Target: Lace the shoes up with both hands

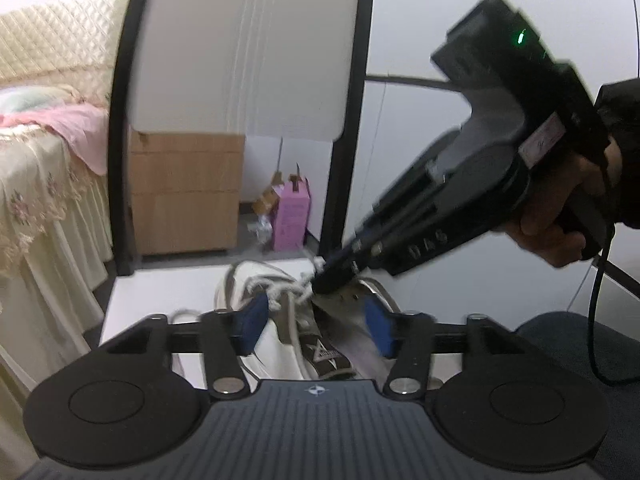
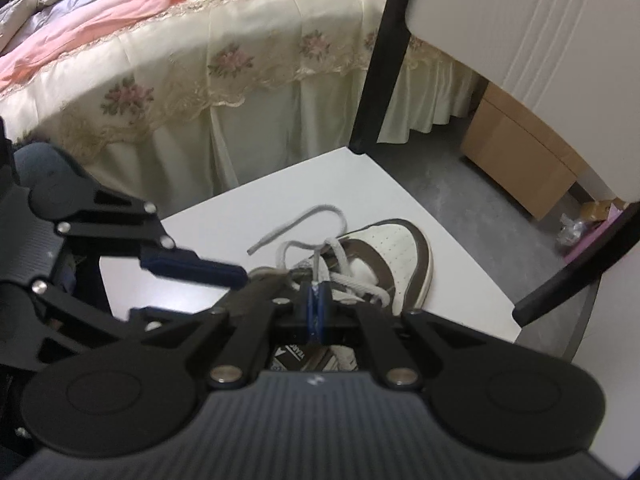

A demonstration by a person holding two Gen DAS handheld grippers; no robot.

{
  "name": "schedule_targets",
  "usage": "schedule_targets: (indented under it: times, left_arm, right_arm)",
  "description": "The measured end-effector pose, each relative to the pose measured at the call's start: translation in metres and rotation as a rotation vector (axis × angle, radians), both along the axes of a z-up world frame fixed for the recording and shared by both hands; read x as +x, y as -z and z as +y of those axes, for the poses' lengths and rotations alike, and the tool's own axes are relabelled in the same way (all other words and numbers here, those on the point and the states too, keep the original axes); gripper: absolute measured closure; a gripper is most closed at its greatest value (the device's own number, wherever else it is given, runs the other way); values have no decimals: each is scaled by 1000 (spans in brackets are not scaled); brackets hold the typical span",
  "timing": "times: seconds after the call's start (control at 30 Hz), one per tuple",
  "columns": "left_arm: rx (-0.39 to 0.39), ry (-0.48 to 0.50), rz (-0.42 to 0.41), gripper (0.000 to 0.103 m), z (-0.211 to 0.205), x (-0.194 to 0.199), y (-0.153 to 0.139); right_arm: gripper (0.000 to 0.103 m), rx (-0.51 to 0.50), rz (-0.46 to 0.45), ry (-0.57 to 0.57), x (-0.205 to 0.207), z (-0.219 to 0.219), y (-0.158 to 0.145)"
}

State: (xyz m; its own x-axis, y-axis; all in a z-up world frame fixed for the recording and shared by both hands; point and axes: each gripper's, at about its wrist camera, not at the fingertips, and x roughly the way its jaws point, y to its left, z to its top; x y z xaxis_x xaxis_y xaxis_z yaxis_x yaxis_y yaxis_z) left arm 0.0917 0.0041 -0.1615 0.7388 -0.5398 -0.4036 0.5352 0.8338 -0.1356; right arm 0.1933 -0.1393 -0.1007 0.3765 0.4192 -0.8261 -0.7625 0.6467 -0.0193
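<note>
A white worktop carries a white-and-brown shoe, lying near the worktop's middle with its toe pointing away from the person and its tongue toward them. A white lace runs loosely across the eyelets, one free end curling onto the bare surface beside the toe. The right tongs are pressed together and pinch a strand of this lace just above the shoe's throat; a hand in a dark sleeve grips their handle. The left tongs stand spread, their blue pads on either side of the shoe's opening, nothing gripped between them. Behind the worktop rises a white panel with a black frame. To one side stands a bed draped in a cream, flower-embroidered cover with a lace valance and a pink sheet. On the grey floor sit a wooden cabinet and a pink carton.
</note>
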Motion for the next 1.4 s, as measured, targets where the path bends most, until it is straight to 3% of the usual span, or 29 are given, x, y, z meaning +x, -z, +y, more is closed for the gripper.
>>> schedule_targets:
  times: [0.07,0.2,0.27,0.33,0.4,0.53,0.6,0.83,1.4]
  left_arm:
    - [2,-9,-9,44,1,2,0]
    - [45,-33,49,50,-3,13,9]
    - [68,-37,74,60,-5,16,14]
    - [44,-38,111,80,-2,21,16]
    - [-47,-47,184,87,9,28,19]
    - [-289,-66,360,87,38,46,30]
    - [-372,-70,422,87,47,51,37]
    - [-551,-78,562,86,65,63,52]
    - [-475,-57,529,85,61,63,43]
  right_arm:
    - [100,-14,18,-21,0,1,5]
    - [100,-58,20,-67,-4,5,13]
    - [100,-68,26,-82,-3,7,14]
    - [100,-89,22,-103,-4,10,15]
    - [100,-97,30,-120,-4,12,15]
    - [100,-125,30,-162,-7,18,16]
    - [100,-136,29,-180,-9,21,17]
    - [100,-183,1,-230,-17,32,22]
    - [100,-215,-13,-246,-18,38,25]
